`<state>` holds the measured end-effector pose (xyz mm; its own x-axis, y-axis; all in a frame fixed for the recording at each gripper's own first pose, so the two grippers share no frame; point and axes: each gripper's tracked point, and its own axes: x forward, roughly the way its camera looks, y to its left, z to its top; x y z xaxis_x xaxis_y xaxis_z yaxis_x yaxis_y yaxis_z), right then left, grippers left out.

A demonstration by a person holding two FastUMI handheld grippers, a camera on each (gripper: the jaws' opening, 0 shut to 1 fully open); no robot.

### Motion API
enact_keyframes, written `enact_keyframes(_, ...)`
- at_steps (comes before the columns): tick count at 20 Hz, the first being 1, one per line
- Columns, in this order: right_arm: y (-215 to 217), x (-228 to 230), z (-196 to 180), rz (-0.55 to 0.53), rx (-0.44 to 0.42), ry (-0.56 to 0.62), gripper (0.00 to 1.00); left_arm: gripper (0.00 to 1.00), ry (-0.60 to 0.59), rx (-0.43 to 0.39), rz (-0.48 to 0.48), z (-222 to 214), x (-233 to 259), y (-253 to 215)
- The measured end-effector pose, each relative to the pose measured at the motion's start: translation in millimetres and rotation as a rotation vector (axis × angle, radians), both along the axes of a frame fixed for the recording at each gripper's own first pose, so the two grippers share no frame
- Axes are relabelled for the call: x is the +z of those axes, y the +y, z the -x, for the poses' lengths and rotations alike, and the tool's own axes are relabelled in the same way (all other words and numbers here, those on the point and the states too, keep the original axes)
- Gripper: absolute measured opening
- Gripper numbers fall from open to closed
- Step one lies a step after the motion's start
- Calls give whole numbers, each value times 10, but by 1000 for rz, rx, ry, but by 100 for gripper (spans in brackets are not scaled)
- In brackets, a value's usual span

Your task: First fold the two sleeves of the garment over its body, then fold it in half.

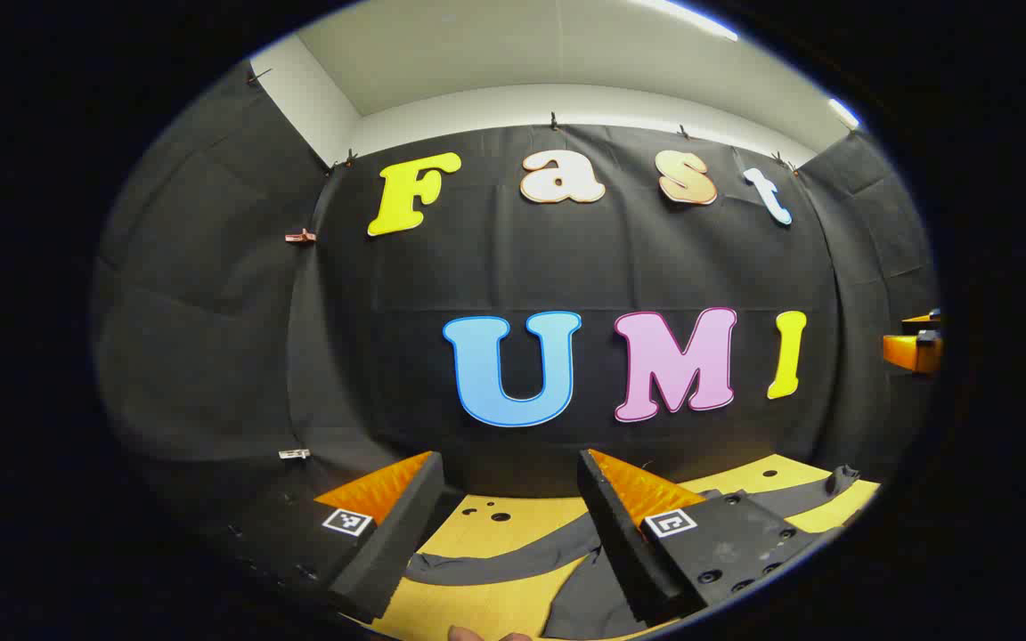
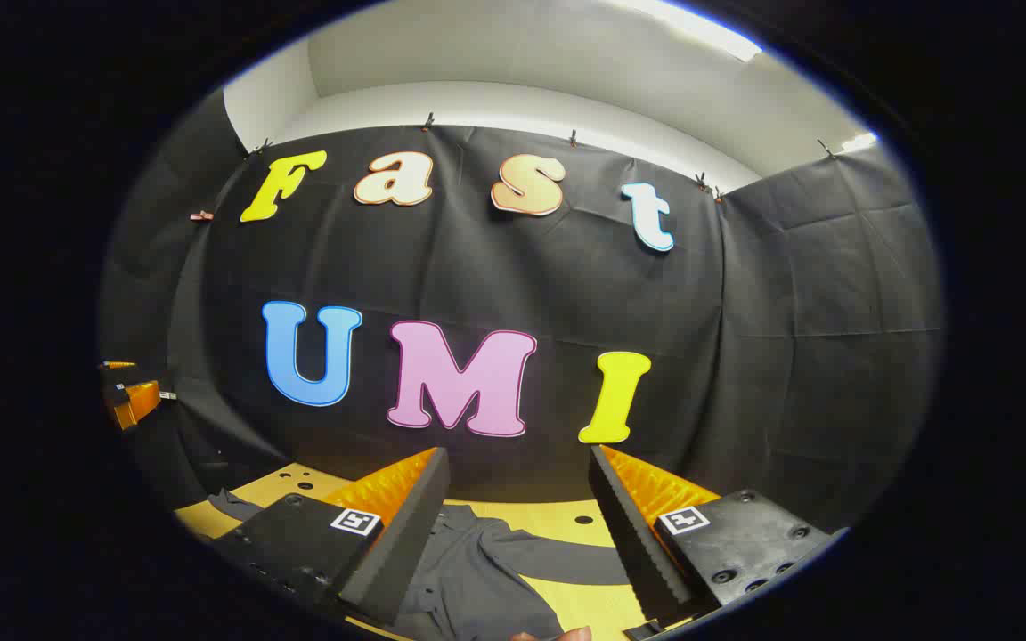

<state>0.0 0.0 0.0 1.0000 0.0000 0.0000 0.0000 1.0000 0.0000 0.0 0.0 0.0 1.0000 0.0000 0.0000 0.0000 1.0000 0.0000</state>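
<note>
Fingertips of a person's hand (image 1: pixel 486 634) are showing at the very bottom edge of the left gripper view, and another hand (image 2: pixel 553 635) is showing likewise in the right gripper view. Just beyond, the left gripper (image 1: pixel 513 525) is holding its fingers (image 1: pixel 388 534) spread apart with nothing between them, hanging above the yellow worktop (image 1: pixel 477 534). Both fingers are carrying small square black-and-white marker tags; no readable writing is appearing on them. A dark grey garment (image 1: pixel 584 588) is lying on the worktop below, with one long sleeve (image 1: pixel 513 556) trailing across the yellow surface and another part reaching toward the far right corner. The right gripper (image 2: pixel 517 525) is likewise standing released, fingers (image 2: pixel 397 534) wide apart, empty, above the same garment (image 2: pixel 477 579), whose collar region appears to be lying between the fingers. Small round holes are showing in the worktop near the back. Black cloth is forming the booth wall (image 2: pixel 789 356) behind, clipped along its top edge. At the far right edge of the left gripper view, the other gripper's orange parts are appearing small; nothing is obstructing the garment apart from the fingers themselves.
</note>
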Motion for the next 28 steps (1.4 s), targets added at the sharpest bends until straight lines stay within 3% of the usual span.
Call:
enact_keyframes(11, -260, -87, -178, 40, -12, 19, 97, 95, 13, -7, 22, -293, -15, -279)
enact_keyframes(17, -565, -298, -684, 38, 6, 31, 97, 95, 18, -24, 24, -577, 7, -764)
enact_keyframes(23, -1321, -812, -1273, 56, -34, 104, 98, 95, 50, -40, 49, -859, -63, -1311)
enact_keyframes(28, -2038, -1528, -1667, 47, -77, 217, 98, 95, 50, -46, 37, -1083, -48, -1739)
